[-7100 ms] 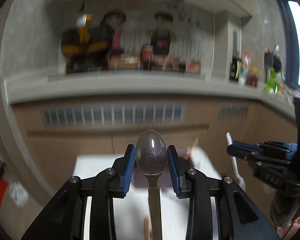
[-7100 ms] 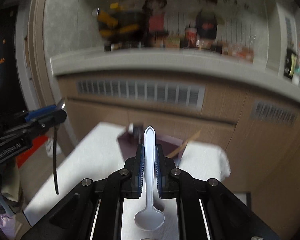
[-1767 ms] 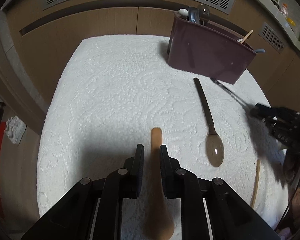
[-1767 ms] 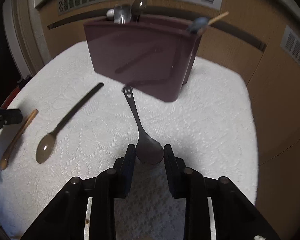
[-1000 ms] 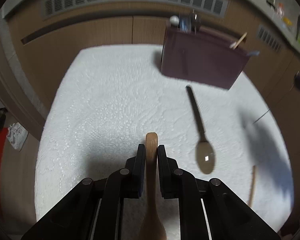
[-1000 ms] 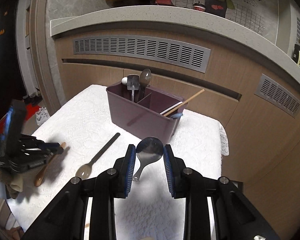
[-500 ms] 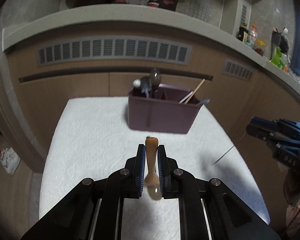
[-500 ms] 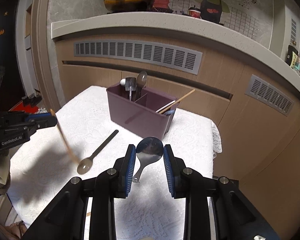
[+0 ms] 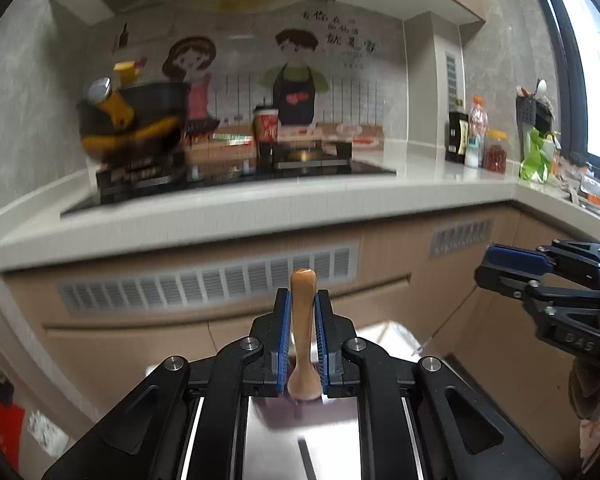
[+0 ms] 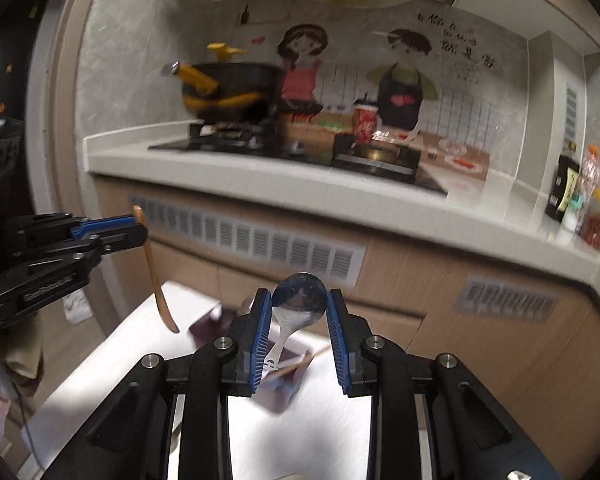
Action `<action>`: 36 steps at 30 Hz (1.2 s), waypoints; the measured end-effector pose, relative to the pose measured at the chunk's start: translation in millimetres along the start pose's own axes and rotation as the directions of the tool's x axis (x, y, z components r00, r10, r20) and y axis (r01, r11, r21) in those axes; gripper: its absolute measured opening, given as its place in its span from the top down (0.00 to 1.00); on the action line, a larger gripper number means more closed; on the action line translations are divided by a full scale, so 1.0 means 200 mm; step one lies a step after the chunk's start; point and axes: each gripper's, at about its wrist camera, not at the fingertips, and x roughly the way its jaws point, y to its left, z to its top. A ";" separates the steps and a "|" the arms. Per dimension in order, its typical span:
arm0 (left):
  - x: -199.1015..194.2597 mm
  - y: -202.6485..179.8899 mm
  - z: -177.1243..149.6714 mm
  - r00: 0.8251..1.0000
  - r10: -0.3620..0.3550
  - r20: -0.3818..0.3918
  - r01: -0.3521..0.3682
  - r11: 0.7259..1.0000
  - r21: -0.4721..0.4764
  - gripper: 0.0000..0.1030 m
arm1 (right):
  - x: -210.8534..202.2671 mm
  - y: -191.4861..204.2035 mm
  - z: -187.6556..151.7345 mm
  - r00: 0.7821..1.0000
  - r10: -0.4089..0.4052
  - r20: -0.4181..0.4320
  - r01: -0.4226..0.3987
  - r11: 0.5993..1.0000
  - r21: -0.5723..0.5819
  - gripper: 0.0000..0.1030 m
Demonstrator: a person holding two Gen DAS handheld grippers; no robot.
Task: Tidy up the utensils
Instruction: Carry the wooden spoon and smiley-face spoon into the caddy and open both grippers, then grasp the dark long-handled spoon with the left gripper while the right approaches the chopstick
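Observation:
My left gripper (image 9: 303, 300) is shut on a wooden spoon (image 9: 302, 332), handle end up and bowl hanging down; it also shows in the right wrist view (image 10: 156, 268). My right gripper (image 10: 299, 300) is shut on the bowl of a metal spoon (image 10: 298, 300), its handle hanging down; it shows at the right of the left wrist view (image 9: 512, 268). Both are raised high above the table. The maroon utensil holder (image 10: 276, 368) with several utensils stands below, mostly hidden behind my fingers.
A white cloth covers the table (image 10: 112, 360). Wooden cabinets with vent grilles (image 9: 204, 284) stand behind. The counter above carries a hob with a black pan (image 9: 136, 120), a red cup (image 9: 266, 126) and bottles (image 9: 476, 136).
Both grippers have risen and tilted up, each carrying its spoon. The view has swung from the table and holder to the counter and wall.

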 end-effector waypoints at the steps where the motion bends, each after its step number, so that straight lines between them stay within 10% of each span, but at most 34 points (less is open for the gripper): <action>1: 0.01 0.01 0.03 1.000 0.002 0.011 -0.002 1.000 0.005 0.88 | 0.03 -0.01 0.03 1.000 -0.008 0.000 0.008 1.000 -0.007 0.75; 20: 0.76 0.14 -0.31 0.970 -0.094 -0.225 0.065 0.989 -0.134 0.85 | 0.81 0.03 -0.26 0.939 0.056 -0.339 -0.049 0.998 0.029 0.68; 36: 0.39 0.05 -0.68 0.954 -0.015 -0.299 -0.018 0.994 -0.109 0.52 | 0.33 0.23 -0.72 0.916 0.072 -0.395 -0.076 0.997 0.004 0.29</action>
